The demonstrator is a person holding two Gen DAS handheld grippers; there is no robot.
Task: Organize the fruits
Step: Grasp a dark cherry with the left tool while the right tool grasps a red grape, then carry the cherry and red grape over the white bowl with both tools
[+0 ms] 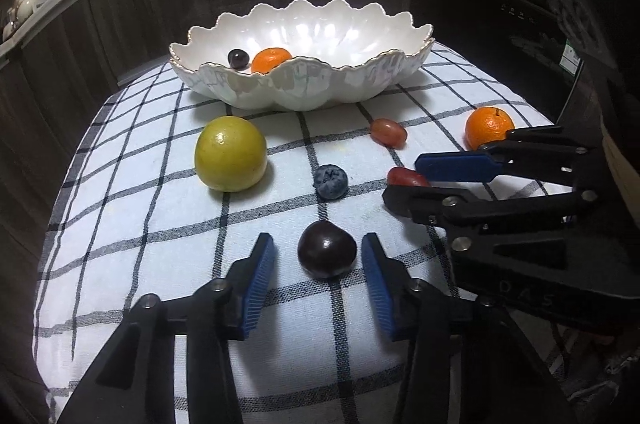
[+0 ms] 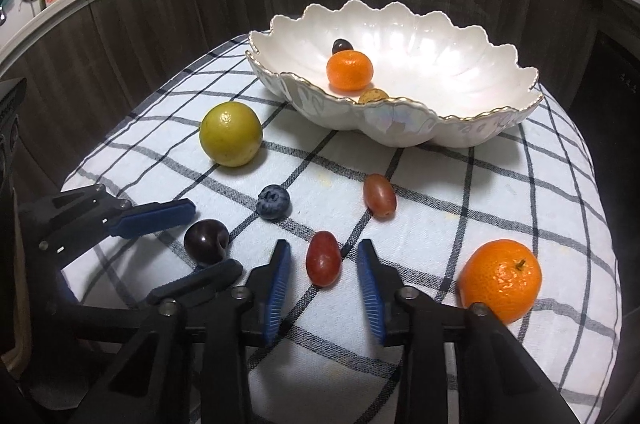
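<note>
Dark cherry (image 1: 327,254) sits btwn the spread left tongs (image 1: 319,250), nothing gripped, well in front of the scalloped bowl (image 1: 304,88) on the worktop.

Right wrist view: right tongs (image 2: 323,266) spread around a red grape (image 2: 323,263), also in front of the bowl. Pick step; next, prob. close, lift, carry to bowl.

A checked cloth (image 2: 500,184) covers the surface. Seen from the right wrist, the scalloped white bowl (image 2: 460,128) rests on it at 1 o'clock, a yellow-green citrus (image 2: 231,133) at 10 o'clock, a blueberry (image 2: 273,202) and one red grape (image 2: 379,195) near the middle, a second red grape (image 2: 323,258) at 6 o'clock, a dark plum (image 2: 206,241) at 8 o'clock, and a mandarin (image 2: 500,278) at 4 o'clock.
</note>
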